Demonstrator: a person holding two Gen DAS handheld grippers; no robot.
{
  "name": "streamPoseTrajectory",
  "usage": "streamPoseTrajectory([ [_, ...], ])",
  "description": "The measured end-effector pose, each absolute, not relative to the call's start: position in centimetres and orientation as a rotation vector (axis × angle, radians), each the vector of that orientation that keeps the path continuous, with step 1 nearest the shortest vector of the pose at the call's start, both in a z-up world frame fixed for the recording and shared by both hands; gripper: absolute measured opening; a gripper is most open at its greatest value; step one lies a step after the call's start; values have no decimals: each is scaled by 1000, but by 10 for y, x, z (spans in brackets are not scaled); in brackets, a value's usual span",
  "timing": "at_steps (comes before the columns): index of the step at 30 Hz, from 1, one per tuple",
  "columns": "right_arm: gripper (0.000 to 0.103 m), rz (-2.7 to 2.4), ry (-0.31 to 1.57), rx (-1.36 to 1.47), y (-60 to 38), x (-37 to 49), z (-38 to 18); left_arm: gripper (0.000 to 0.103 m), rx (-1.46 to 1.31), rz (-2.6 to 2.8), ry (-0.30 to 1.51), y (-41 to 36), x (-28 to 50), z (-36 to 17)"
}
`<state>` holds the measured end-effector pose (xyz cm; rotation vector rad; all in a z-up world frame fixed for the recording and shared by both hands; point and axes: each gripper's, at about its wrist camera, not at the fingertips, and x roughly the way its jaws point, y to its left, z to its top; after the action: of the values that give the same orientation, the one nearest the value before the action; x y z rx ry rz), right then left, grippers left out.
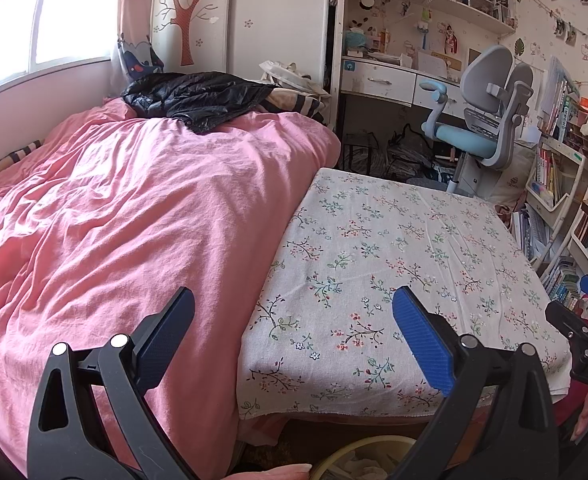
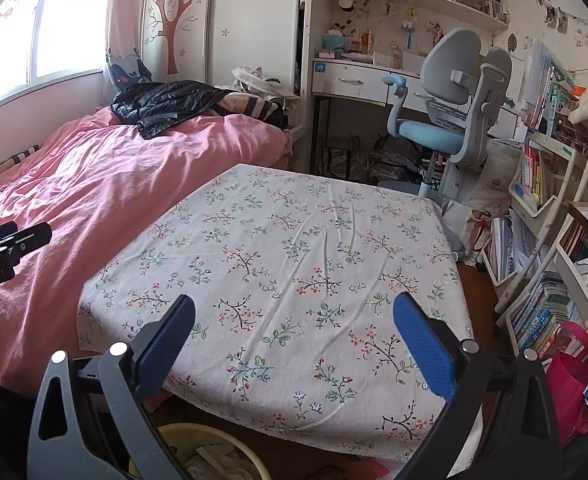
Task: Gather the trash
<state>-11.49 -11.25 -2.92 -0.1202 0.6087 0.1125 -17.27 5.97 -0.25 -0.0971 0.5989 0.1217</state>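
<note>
Just below both claws, a yellowish trash bin holds crumpled paper. The left claw and right claw gape wide, empty, above the floral-clothed table. Beyond lies the pink bed.

You can read only two bits of writing. In your left camera, the right gripper at the edge shows the white letters "DAS". In your right camera, the left gripper shows "nRobot.AI", cut off at the start. The book covers are too small to read.
</note>
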Motion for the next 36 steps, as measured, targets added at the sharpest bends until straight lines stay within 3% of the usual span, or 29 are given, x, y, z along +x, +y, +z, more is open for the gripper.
streamPoseTrajectory([
  [36,95,118,604,-131,-108,-115,-29,96,-90,116,597,57,-170,1],
])
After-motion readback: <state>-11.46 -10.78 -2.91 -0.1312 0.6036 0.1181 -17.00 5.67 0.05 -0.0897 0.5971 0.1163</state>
